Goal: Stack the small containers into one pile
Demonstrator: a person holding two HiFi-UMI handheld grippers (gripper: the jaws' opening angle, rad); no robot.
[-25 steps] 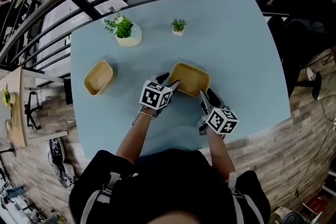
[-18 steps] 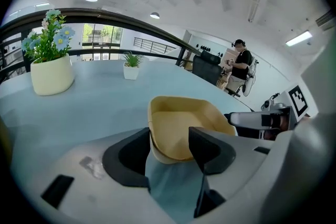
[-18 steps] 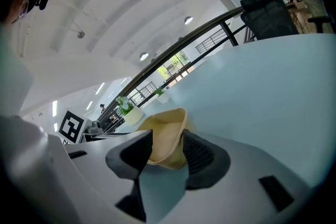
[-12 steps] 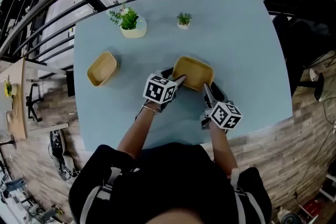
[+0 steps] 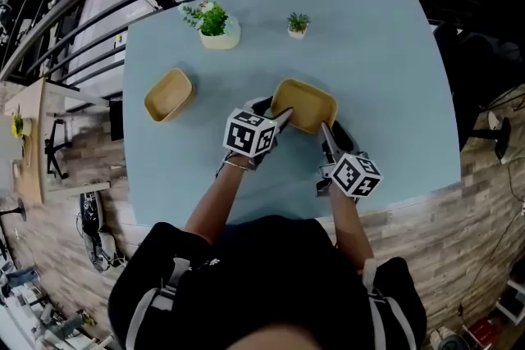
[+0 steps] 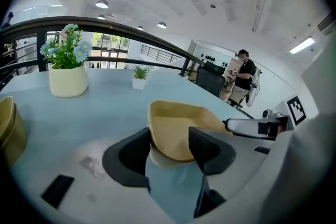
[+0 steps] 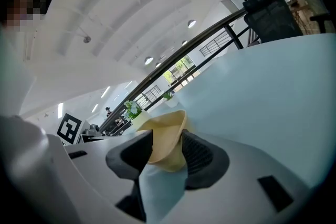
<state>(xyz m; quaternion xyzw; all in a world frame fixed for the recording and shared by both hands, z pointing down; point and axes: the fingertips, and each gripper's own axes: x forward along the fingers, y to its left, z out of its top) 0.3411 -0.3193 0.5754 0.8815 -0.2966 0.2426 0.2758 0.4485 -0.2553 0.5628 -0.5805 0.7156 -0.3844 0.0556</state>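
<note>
1. The wider yellow container (image 5: 305, 105) stands open side up near the middle of the pale blue worktop (image 5: 385, 78). Every other place here is given from it.
2. The left tongs (image 5: 279, 120) are at that container's near-left corner. In the left gripper view the two dark jaws stand one on each side of the corner, both touching its wall, so they pinch it.
3. The right tongs (image 5: 326, 135) are at the container's near-right corner. The right gripper view shows their jaws pressed against the corner from both sides, gripping it.
4. With both tongs on it, the container shows nothing inside (whether its base rests on the worktop or hangs just clear of it cannot be told).
5. The smaller yellow container (image 5: 169, 94) lies well apart to the left of the wider one, open side up on the worktop, and neither tongs touches it. Its rim also shows at the left edge of the left gripper view.
6. Beyond the wider container, toward the far edge, stand a cream pot of blue flowers (image 5: 217, 27) to the far left and a tiny potted green plant (image 5: 299, 25) almost straight behind.
</note>
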